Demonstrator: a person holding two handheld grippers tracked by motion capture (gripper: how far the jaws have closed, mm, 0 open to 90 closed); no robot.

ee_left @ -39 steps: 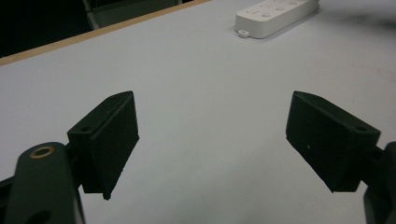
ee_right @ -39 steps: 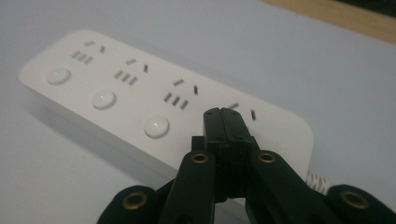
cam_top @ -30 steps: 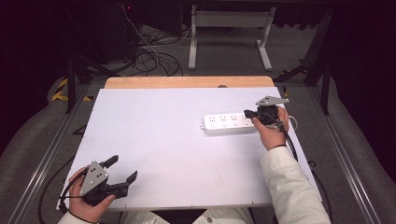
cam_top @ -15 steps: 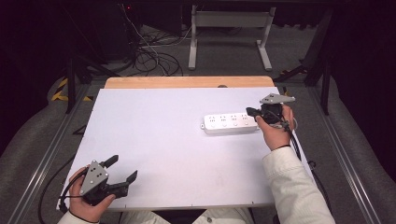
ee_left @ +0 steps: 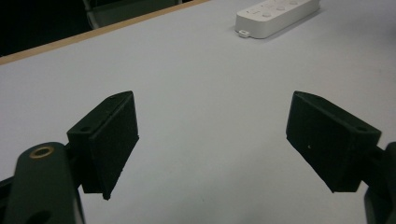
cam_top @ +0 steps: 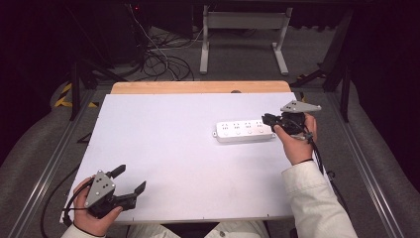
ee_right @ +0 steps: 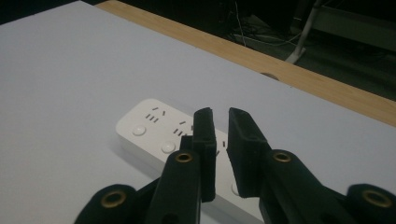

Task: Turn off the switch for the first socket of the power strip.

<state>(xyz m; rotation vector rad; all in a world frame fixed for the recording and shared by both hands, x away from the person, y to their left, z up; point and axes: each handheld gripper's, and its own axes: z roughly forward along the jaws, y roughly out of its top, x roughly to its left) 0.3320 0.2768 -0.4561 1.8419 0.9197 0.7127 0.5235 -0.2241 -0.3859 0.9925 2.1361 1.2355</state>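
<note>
Power strip (cam_top: 244, 131) lies under the right gripper's (cam_top: 268, 119) nearly closed fingers; left gripper's (cam_top: 130, 181) spread fingers overhang the bare counter (cam_top: 163, 134) edge.

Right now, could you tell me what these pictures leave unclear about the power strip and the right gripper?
- Power strip: its right end is hidden behind the right gripper in the high view.
- Its near end sits behind the jaws in the right gripper view.
- Whether the nearly shut jaws touch the strip: cannot tell.
- Any cord: hidden.
</note>
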